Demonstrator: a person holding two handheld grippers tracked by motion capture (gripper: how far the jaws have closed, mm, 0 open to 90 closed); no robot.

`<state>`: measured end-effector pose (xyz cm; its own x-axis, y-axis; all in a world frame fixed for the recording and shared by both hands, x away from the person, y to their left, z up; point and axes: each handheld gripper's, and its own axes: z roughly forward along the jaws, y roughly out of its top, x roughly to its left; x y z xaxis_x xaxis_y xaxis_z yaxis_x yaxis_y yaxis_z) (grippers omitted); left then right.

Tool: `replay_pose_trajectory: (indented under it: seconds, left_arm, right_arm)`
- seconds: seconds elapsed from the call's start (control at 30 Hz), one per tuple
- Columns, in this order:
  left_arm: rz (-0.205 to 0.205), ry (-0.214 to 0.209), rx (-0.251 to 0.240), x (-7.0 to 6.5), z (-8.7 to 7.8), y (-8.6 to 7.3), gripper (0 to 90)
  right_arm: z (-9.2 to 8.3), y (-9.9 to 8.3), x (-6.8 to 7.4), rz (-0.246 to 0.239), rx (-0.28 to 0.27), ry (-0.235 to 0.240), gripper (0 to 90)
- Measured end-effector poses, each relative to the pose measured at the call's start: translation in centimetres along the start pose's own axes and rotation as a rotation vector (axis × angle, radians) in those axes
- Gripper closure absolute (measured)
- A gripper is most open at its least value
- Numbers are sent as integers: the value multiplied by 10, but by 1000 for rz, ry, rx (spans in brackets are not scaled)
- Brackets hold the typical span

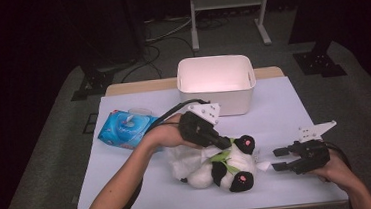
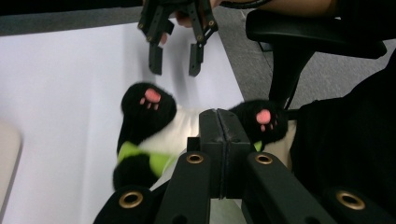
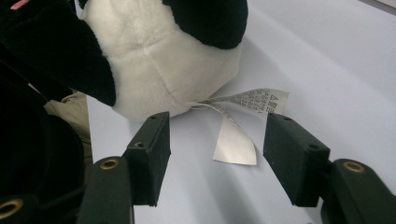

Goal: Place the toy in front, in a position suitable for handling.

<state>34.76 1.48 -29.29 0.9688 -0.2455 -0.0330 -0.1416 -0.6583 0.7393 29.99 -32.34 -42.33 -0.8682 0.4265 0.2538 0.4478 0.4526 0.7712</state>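
The panda plush lies on its back near the front middle of the white table. The left gripper bears on its belly from ten o'clock, jaws pressed shut with nothing visibly caught between them. At the plush's three o'clock the right gripper rests with its jaws open, the plush's sewn-in label lying on the table between them, untouched.

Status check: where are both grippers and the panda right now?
Left gripper shut, over the panda plush. Right gripper open beside it, jaws either side of its label. Nothing in the way.
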Motion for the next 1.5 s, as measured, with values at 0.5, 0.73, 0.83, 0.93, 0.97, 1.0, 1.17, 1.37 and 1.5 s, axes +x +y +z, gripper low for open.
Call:
replay_pose_trajectory:
  seconds: [0.5, 0.73, 0.83, 0.93, 0.97, 1.0, 1.17, 1.37, 1.5]
  left_arm:
    - [72, -86, 4, 0, 36, 40, 900]
    - [34, -98, 28, 0, 35, 35, 793]
    - [20, -85, 34, 1, 31, 33, 707]
    - [10, -66, 21, 1, 23, 33, 677]
    - [8, -50, 8, 0, 17, 32, 665]
    - [8, -50, 8, 0, 17, 32, 659]
    - [-7, -10, 0, -1, 2, 26, 624]
    - [-25, 19, -13, -4, -11, 17, 613]
    - [-47, 37, -19, -5, -18, 8, 610]
  right_arm:
    - [-2, -2, -1, 1, -3, -3, 403]
    - [-4, 0, 1, -8, -11, -6, 403]
    - [-5, 1, 1, -9, -14, -3, 403]
    - [-4, 3, 1, -9, -11, -4, 403]
    - [-4, 3, 1, -9, -9, -4, 403]
    - [-4, 3, 1, -9, -9, -4, 403]
    - [-4, 11, 5, -26, -6, 1, 403]
    - [-8, 26, 13, -72, -13, 0, 417]
    - [-11, 39, 20, -98, -14, 1, 436]
